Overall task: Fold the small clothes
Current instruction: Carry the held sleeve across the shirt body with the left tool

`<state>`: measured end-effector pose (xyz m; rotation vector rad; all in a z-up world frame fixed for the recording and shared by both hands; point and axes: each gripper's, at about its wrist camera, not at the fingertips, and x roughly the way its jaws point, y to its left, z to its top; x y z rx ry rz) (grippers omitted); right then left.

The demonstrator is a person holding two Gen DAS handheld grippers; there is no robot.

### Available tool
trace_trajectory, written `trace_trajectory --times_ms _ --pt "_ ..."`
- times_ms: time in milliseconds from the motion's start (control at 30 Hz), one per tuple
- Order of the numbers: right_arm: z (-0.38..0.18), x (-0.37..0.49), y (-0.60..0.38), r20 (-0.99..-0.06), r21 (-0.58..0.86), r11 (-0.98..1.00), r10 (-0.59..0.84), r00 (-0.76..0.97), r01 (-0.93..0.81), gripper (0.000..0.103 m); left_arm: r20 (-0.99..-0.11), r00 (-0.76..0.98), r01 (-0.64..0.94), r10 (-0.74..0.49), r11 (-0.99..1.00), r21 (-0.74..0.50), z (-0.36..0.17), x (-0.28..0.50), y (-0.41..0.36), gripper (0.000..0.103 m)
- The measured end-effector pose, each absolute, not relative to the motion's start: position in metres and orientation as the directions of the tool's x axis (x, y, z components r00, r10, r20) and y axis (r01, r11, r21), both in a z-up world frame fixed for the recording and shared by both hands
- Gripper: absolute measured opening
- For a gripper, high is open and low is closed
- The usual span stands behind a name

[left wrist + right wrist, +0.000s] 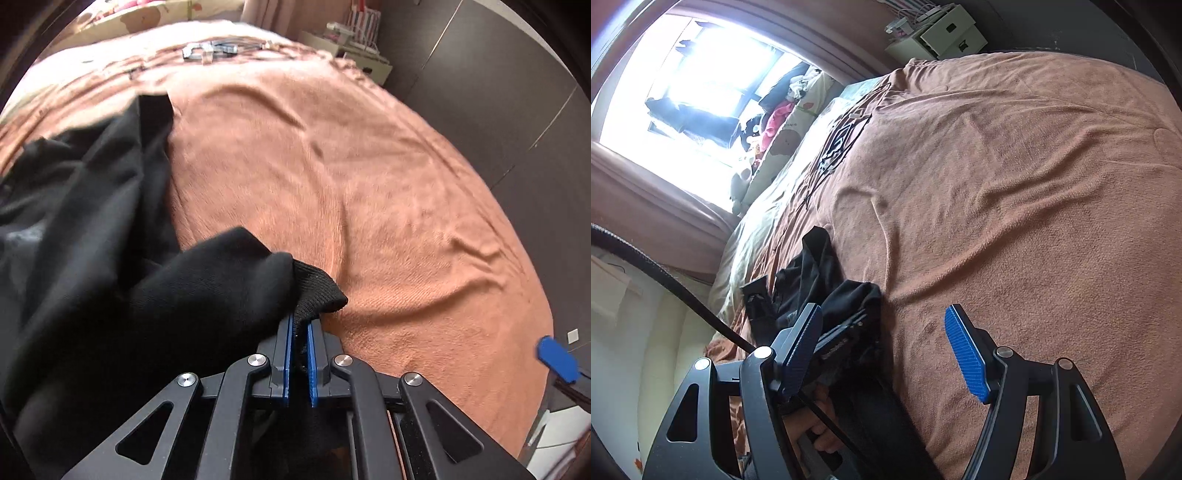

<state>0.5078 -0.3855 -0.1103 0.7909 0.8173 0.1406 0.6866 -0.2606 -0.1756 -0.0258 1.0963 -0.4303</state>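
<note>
A: Start at the left gripper (pixel 300 325). What are its fingers doing?

B: The two blue pads (pixel 288 354) are pressed nearly together, clamped on the ribbed cuff (pixel 317 288) of the black garment (pixel 92 229). The cuff pokes out just past the fingertips; the sleeve and the rest of the cloth bunch up to the left of that gripper, lifted into a heap over the orange blanket (pixel 369 166).

A: And the right gripper (pixel 886 350)?

B: Spread wide, nothing between its pads. In its own view the garment (pixel 820 280) lies beside its left finger (pixel 801 350), not between the two; only blanket (pixel 1015 184) shows in the gap. Whether that finger touches the cloth I cannot tell, the black on black blurs together.

A: Farther out from the left gripper?

B: Bare blanket, wrinkled, beyond the cuff. Past it, near the far edge of the bed, a dark patterned patch (pixel 210 50) lies on the blanket, too blurred to name. A pale cabinet (pixel 354 51) stands beyond the bed's far right corner, and dark wall panels (pixel 498 92) run along the right.
</note>
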Motion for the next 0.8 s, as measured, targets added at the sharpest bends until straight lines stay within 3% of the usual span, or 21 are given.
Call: trace_trajectory --times_ms 533,800 --pt "-0.12 0.537 -0.329 -0.586 0.686 0.726 0.505 0.634 0.055 0.068 -0.764 0.586 0.251 -0.27 0.957 -0.145 -0.043 0.666 -0.132 0.007" --pt "-0.129 0.556 -0.292 -0.655 0.588 0.809 0.466 0.595 0.014 0.067 -0.726 0.659 0.159 -0.197 0.98 -0.121 0.001 0.647 -0.058 0.007"
